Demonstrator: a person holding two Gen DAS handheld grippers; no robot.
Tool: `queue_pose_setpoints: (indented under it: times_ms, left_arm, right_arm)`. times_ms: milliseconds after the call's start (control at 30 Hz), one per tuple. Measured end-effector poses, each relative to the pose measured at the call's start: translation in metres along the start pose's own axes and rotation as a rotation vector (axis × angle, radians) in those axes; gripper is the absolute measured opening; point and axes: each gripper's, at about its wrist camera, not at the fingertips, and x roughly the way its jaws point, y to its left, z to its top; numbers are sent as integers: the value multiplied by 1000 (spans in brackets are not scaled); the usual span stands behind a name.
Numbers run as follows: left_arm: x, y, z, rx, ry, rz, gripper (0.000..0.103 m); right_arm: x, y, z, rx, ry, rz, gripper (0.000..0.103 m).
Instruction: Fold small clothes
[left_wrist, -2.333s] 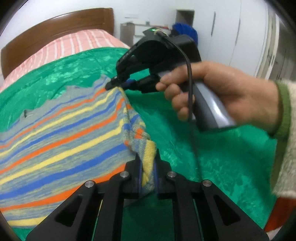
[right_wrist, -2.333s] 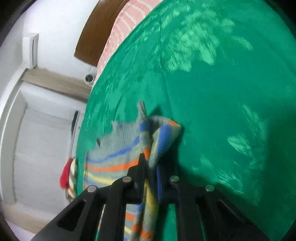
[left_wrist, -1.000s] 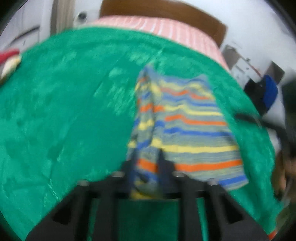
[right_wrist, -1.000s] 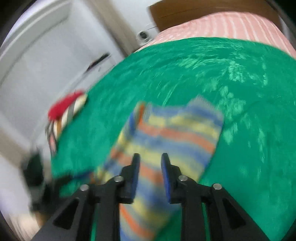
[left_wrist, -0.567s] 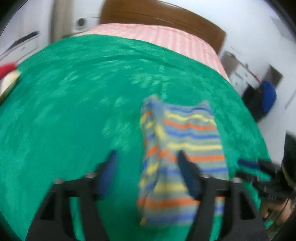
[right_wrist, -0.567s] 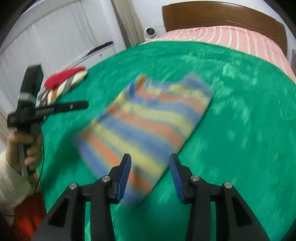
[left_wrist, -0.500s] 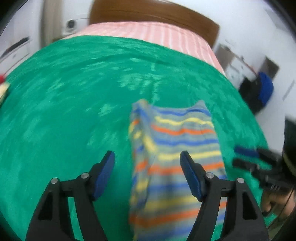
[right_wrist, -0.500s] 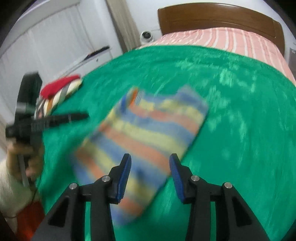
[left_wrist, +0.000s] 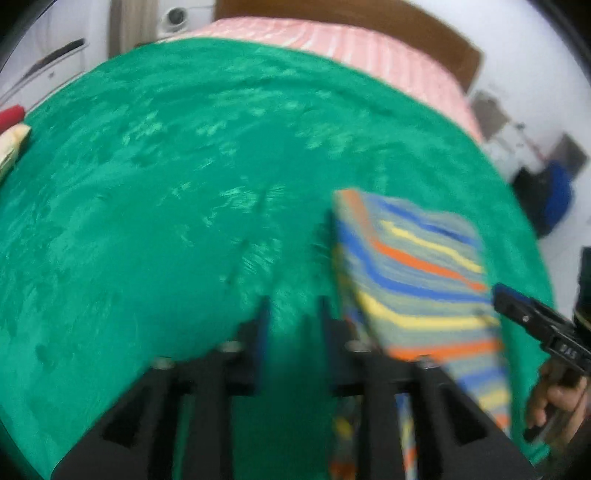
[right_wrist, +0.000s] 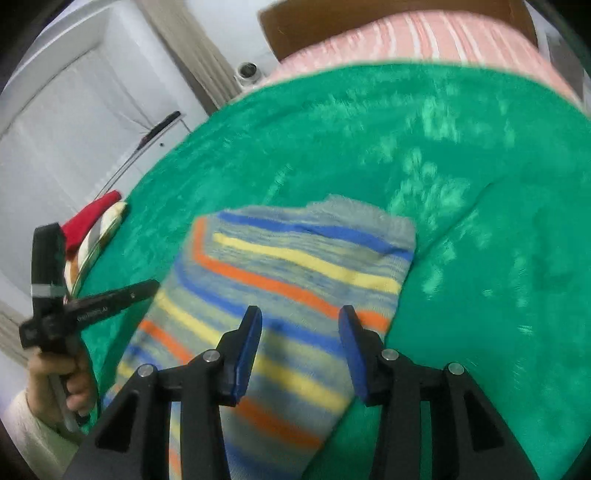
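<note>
The striped knit garment (right_wrist: 295, 280) lies folded on the green blanket (right_wrist: 480, 184). The right gripper (right_wrist: 300, 321) hovers above it, jaws apart and empty. The left gripper (left_wrist: 293, 306) is also released, beside it. Its lettering is too blurred to read.

The right gripper (right_wrist: 300, 325) has its blue-padded fingers (right_wrist: 248, 347) spread wide apart, holding nothing. The left gripper (left_wrist: 293, 314), blurred in its own view, shows a clear gap between its fingers too. Seen from the right, a left hand (right_wrist: 61, 384) grips its handle at the near left
</note>
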Motion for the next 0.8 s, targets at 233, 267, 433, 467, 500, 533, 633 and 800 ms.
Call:
queue_pose_setpoints:
  times_ms: [233,267,433,467,500,533,633,800]
  left_arm:
    - [-21,-35,-66,192,84,18,44]
    - [-15,-31,-75,188,119,35,42]
    - [-33,-22,-94,151,117,38,42]
    - [-39,-23,-95,155,113,52,42]
    - [-43,-23,-97,161,107,67,44]
    - [-52,-26,-101,170,92,88,55]
    - [-75,-32,-105,205,18,159,86]
    - [-106,-43,-112,229,-77,213,97]
  right_arm:
    - [-60,61,-69,-182,18,55,46]
    - [-58,65,-81,-183,41,62,46]
    - [-52,67,-149,-171,87,-16,47]
    - [-56,67,-151,-155,89,-31,46]
    - [-63,64,-154,-121,96,-45,46]
    - [-69,63,-156,-103,88,-42,46]
    - [-96,65,-167,-93,27,-85,62]
    - [-137,68,-188,-82,-62,-167,95]
